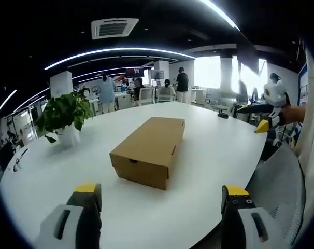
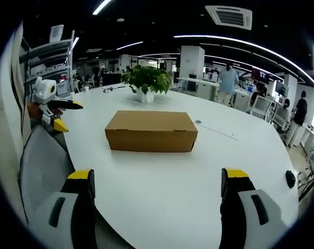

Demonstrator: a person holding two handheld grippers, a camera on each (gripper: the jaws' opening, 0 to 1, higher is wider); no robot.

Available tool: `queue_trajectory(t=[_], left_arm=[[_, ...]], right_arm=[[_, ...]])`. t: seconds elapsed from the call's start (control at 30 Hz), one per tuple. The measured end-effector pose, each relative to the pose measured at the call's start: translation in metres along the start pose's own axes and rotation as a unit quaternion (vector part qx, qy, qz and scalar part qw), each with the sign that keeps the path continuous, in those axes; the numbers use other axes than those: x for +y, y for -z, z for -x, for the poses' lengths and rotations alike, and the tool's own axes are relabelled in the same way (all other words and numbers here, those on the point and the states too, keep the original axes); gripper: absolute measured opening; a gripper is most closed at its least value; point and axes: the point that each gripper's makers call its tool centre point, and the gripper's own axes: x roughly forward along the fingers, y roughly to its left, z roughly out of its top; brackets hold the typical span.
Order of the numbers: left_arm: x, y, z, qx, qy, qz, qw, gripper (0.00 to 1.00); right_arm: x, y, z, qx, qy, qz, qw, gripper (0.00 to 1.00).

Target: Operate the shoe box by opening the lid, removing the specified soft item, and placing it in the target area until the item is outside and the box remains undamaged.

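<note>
Open left claw (image 1: 161, 194), closed shoe box (image 1: 149, 149), potted plant (image 1: 65, 116)

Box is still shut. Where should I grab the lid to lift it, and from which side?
Grip the lid's overhanging skirt on the shoe box, at the long side facing the right gripper. That side is broad, square-on and unobstructed; the potted plant stands behind. Which long edge is hinged cannot be told, so test gently. Both grippers' jaws stand open.

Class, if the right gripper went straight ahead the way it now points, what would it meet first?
Probably the closed shoe box, on its long side; only bare white table lies between the open right gripper and it.
</note>
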Motion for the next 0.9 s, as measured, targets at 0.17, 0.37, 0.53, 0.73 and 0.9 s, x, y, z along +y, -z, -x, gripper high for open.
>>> queue_trajectory(t=[0.17, 0.37, 0.53, 0.73, 0.9], left_arm=[[0.0, 0.0, -0.002, 0.002, 0.001, 0.0, 1.0, 0.98], [0.0, -0.001, -0.004, 0.003, 0.002, 0.0, 1.0, 0.98], [-0.001, 0.001, -0.007, 0.008, 0.004, -0.001, 1.0, 0.98], [0.001, 0.001, -0.009, 0.009, 0.001, 0.002, 1.0, 0.97], [-0.002, 0.004, -0.011, 0.014, 0.001, 0.004, 0.9999, 0.96]], right_arm=[[-0.001, 0.0, 0.0, 0.001, -0.001, 0.001, 1.0, 0.96], [-0.003, 0.0, 0.0, 0.002, -0.002, 0.002, 1.0, 0.96], [-0.005, 0.0, 0.0, 0.003, -0.001, 0.002, 1.0, 0.96], [-0.007, 0.002, 0.001, 0.005, -0.001, 0.003, 1.0, 0.96], [-0.007, 0.003, -0.001, 0.009, -0.003, 0.006, 0.9999, 0.96]])
